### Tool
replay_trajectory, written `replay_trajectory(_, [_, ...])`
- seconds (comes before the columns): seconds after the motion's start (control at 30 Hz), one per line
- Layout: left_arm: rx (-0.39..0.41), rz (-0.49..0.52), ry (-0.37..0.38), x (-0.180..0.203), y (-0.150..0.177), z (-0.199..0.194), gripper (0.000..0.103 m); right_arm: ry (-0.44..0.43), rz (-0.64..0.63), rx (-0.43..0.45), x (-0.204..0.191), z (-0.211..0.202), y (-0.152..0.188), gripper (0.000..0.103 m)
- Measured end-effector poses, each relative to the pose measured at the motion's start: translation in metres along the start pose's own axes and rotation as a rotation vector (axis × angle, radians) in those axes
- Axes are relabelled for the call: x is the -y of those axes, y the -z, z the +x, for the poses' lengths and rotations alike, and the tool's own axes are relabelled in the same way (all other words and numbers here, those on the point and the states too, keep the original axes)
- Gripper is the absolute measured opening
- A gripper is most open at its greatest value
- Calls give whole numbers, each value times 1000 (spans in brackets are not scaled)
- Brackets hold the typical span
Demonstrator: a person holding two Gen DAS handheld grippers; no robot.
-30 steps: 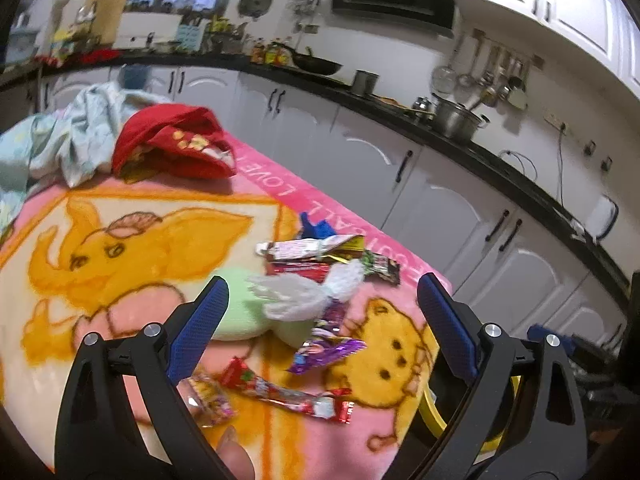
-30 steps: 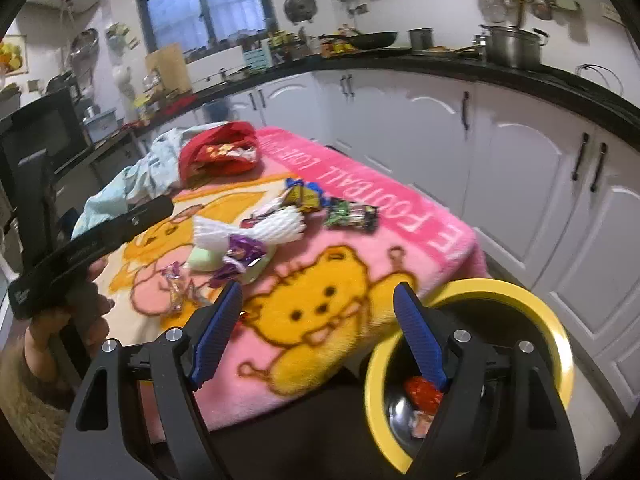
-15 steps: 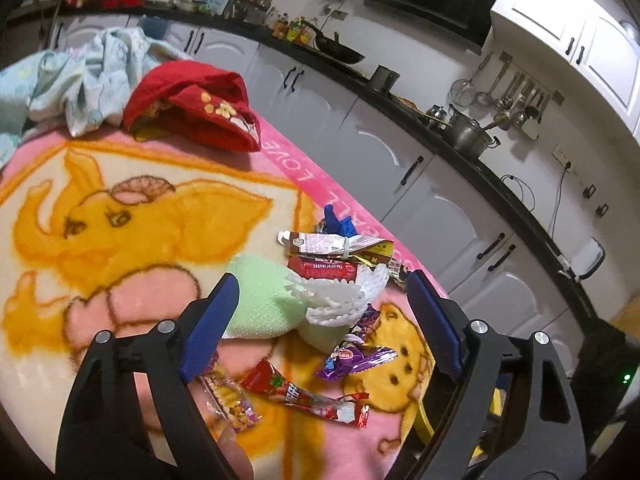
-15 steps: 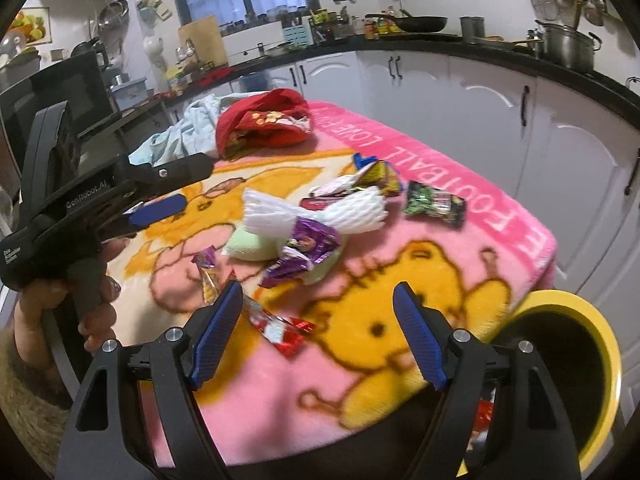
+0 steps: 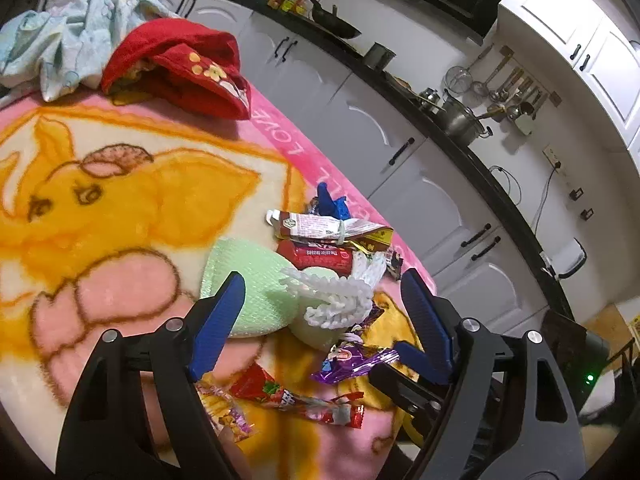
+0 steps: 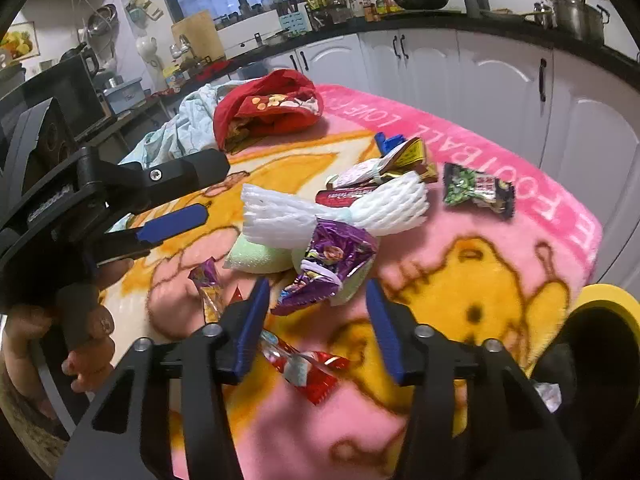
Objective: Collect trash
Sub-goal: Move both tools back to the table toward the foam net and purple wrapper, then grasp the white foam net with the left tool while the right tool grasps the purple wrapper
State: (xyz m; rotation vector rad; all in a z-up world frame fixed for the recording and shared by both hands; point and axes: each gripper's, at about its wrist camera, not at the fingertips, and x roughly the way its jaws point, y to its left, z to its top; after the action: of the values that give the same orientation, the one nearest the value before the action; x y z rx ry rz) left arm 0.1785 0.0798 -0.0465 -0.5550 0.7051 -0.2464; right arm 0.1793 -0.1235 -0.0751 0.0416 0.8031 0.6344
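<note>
Pink fleece blanket (image 6: 520, 200), printed with yellow cartoon animals, is covering the bench, and the trash is lying in a loose heap near its middle. Going left to right in the right wrist view: the left gripper (image 6: 168, 200) is hovering beside the heap with its fingers spread wide and holding nothing; next come a white foam net (image 6: 332, 212) over a green foam pad (image 6: 256, 256), a purple wrapper (image 6: 332, 264), a red wrapper (image 6: 308, 368) nearest the camera, a green snack packet (image 6: 476, 190) lying apart, and the yellow-rimmed bin (image 6: 600, 300) just off the bench edge. The right gripper (image 6: 316, 324) is also gaping wide and empty, framing the purple wrapper. This looks like an approach to the next pick; closing on that wrapper calls for dropping lower without snagging the net touching it.
</note>
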Motion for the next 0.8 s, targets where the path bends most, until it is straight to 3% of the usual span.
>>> replay_trajectory(0.13, [-29,-8,16,-2,0,9,71,-9,2,-16,0,8,-1,26])
replay_trajectory(0.4, [-86,-38,33,-6,3,30,57,-4,3,-22,6,6,3,21])
replay_trajectory(0.5, [-98,-51,35,-9,4,37,44,3,6,-25,9,5,3,20])
replay_trajectory(0.57, [-102,-51,27,-9,5,39,18,5,10,-27,11,3,5,20])
replay_trajectory(0.8, [-92,-17,11,-4,9,36,9,16,10,-14,19,-7,5,19])
